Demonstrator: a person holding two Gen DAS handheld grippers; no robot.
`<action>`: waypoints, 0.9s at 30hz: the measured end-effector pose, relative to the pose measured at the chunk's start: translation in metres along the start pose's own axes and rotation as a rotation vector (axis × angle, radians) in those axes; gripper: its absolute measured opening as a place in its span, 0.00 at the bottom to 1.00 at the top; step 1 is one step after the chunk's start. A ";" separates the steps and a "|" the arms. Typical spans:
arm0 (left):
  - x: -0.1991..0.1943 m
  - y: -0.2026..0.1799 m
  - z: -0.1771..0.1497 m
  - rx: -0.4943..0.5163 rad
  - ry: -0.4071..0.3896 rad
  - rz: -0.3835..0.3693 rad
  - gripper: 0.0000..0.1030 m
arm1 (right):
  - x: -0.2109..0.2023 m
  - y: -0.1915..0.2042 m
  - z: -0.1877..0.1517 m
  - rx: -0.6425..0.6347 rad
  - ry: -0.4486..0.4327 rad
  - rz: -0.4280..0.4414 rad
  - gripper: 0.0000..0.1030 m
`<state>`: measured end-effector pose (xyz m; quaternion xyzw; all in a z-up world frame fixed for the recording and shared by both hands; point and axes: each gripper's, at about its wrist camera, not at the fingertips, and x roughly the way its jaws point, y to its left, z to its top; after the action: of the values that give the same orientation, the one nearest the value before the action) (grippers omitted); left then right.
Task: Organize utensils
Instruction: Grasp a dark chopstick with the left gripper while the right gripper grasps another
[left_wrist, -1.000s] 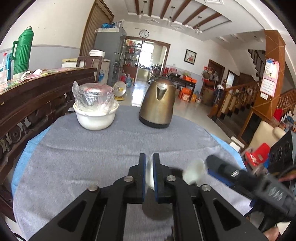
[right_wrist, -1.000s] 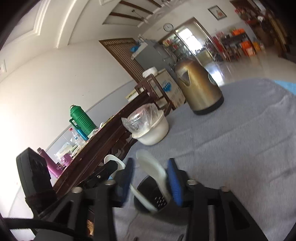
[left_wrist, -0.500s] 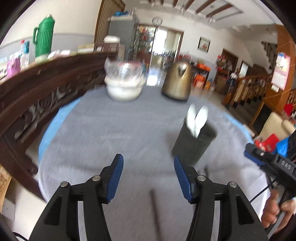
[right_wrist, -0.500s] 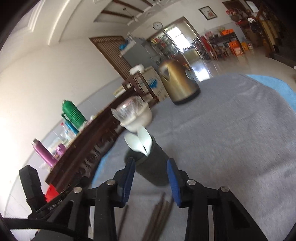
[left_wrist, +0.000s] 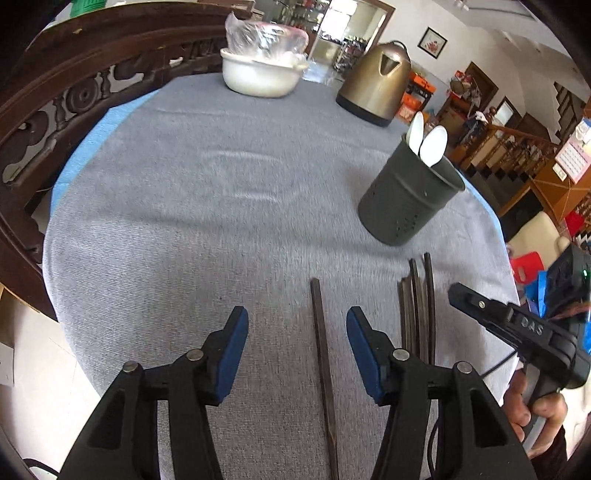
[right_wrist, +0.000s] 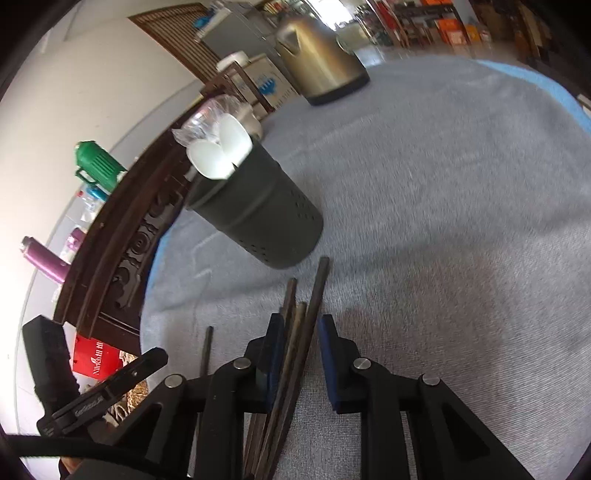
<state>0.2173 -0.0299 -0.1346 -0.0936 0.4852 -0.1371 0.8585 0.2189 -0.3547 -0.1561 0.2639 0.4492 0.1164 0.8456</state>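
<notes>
– Grey cloth covers the bench (left_wrist: 184, 184), with a kettle (left_wrist: 376, 81) and a bowl (left_wrist: 258, 70) at the far side. Where are the utensils?

– Two white spoons (left_wrist: 430, 142) already stand in the dark holder (left_wrist: 406, 199). One chopstick (left_wrist: 321, 350) lies flat on the cloth near the front edge. A bundle (right_wrist: 295, 339) of others lies just beside it, and its tips point toward the holder.

– And the claws?

– The left claw (left_wrist: 295, 317) is spread, after opening and then easing in a little. The lone chopstick lies between its pads, untouched. The right claw (right_wrist: 300, 323) has just been closing around the bundle. A thin gap shows at one pad, so I would not call it pinched yet.

– How will they handle?

– They look light, stiff, thin and smooth. A stick lying flat on soft cloth is hard to get under, and a bundle may fan out or roll as the pads meet.

– So where should they grip?

– Probably near the middle, square across the sticks. That way they should stay level when lifted and tip end-first into the holder.
</notes>
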 end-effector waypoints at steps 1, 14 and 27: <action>0.002 -0.001 0.000 0.005 0.010 -0.001 0.48 | 0.003 -0.002 0.000 0.013 0.007 -0.007 0.18; 0.038 -0.012 0.014 0.030 0.128 -0.005 0.27 | 0.026 -0.002 0.011 0.053 0.050 -0.091 0.08; 0.045 -0.016 0.022 0.038 0.167 -0.006 0.09 | 0.011 -0.013 0.021 0.052 0.098 -0.186 0.08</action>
<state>0.2557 -0.0585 -0.1548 -0.0669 0.5521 -0.1564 0.8162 0.2422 -0.3679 -0.1615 0.2372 0.5153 0.0386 0.8226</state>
